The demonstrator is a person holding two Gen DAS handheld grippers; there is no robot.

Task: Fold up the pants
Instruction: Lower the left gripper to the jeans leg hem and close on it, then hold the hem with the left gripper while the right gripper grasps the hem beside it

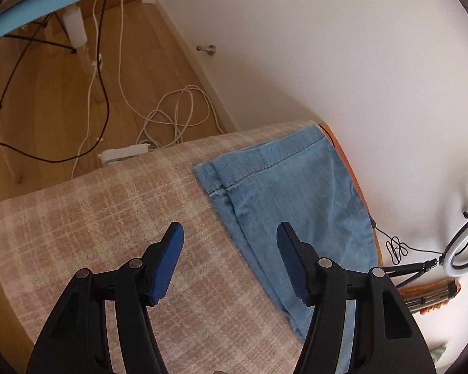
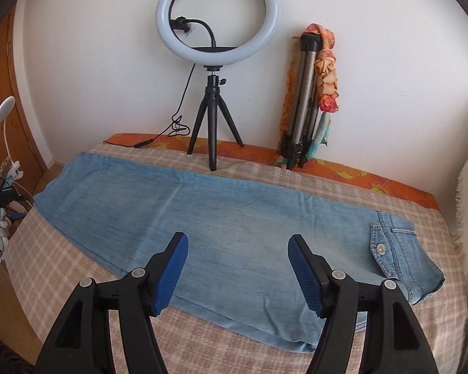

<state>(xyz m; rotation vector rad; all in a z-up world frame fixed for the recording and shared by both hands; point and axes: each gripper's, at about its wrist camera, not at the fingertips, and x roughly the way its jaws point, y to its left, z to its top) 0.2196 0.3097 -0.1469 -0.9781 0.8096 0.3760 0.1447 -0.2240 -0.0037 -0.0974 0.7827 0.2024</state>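
Light blue jeans [image 2: 234, 218] lie flat on the checked beige cloth [image 2: 62, 268], folded lengthwise with one leg on the other, waistband and button at the right, hems at the left. My right gripper [image 2: 237, 241] is open and empty above the middle of the legs near their front edge. My left gripper [image 1: 230, 232] is open and empty above the cloth, at the front edge of the hem end of the jeans [image 1: 280, 193].
A ring light on a small tripod [image 2: 216, 71] stands behind the jeans at the wall. A folded tripod with a scarf [image 2: 309, 93] leans right of it. Cables and a power strip [image 1: 124, 154] lie on the wooden floor past the bed's left end.
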